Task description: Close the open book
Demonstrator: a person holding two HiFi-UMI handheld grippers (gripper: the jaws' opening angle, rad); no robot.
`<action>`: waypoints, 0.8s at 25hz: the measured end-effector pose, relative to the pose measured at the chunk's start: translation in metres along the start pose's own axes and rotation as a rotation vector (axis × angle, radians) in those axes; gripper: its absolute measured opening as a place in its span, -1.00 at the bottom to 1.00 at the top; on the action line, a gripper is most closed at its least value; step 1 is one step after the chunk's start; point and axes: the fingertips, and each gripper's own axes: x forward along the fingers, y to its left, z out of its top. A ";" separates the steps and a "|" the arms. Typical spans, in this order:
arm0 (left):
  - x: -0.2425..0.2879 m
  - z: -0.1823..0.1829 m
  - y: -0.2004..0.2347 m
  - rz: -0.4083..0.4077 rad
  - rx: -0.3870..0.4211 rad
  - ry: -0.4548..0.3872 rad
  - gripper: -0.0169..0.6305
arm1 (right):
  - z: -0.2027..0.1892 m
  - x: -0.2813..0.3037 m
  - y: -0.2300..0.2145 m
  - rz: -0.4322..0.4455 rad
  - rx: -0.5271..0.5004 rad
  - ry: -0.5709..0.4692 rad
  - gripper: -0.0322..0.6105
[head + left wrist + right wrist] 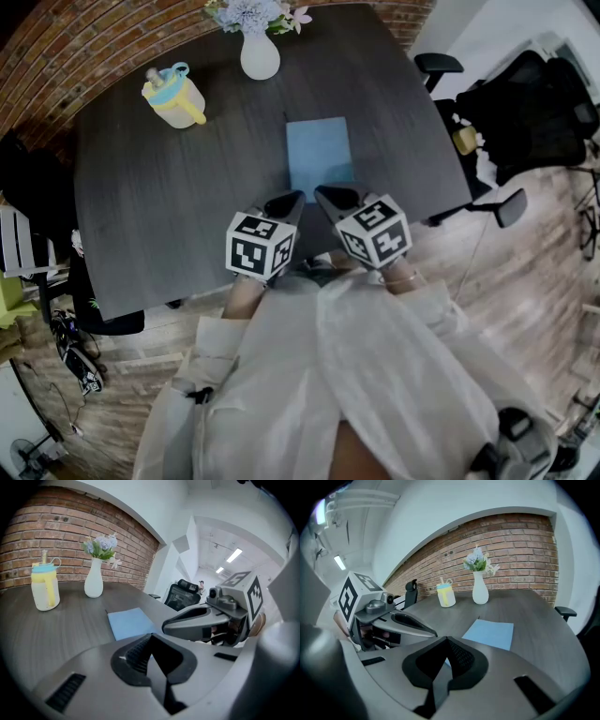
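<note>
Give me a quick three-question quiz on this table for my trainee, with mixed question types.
1. True or false: the left gripper and the right gripper are both shut and empty.
2. Which stands beside the yellow jug at the far edge of the table? A) white vase B) red mug C) laptop
3. Fill in: the blue book lies flat and ___.
Key: 1 true; 2 A; 3 closed.

Three views, one table (169,187)
Head view steeply down from above; gripper views low, close behind own jaws, facing across, sharing book (130,623) and vase (480,590).
</note>
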 end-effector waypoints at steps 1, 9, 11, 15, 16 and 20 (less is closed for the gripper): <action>0.000 0.000 0.000 0.000 0.003 -0.002 -0.93 | 0.000 0.000 0.000 0.002 -0.001 -0.002 -0.89; 0.000 0.001 -0.003 -0.014 0.014 -0.003 -0.93 | 0.001 -0.001 0.004 0.005 -0.008 -0.011 -0.89; 0.000 0.001 -0.003 -0.014 0.015 -0.001 -0.93 | 0.000 -0.001 0.003 -0.008 -0.017 -0.014 -0.89; 0.002 -0.002 -0.004 -0.010 0.006 0.004 -0.93 | -0.006 -0.001 -0.001 -0.020 -0.007 -0.008 -0.89; 0.003 -0.003 -0.004 -0.008 0.005 0.005 -0.93 | -0.007 -0.001 -0.001 -0.019 -0.005 -0.005 -0.89; 0.003 -0.006 -0.004 -0.004 0.005 0.007 -0.93 | -0.007 -0.001 0.001 -0.017 -0.001 -0.008 -0.89</action>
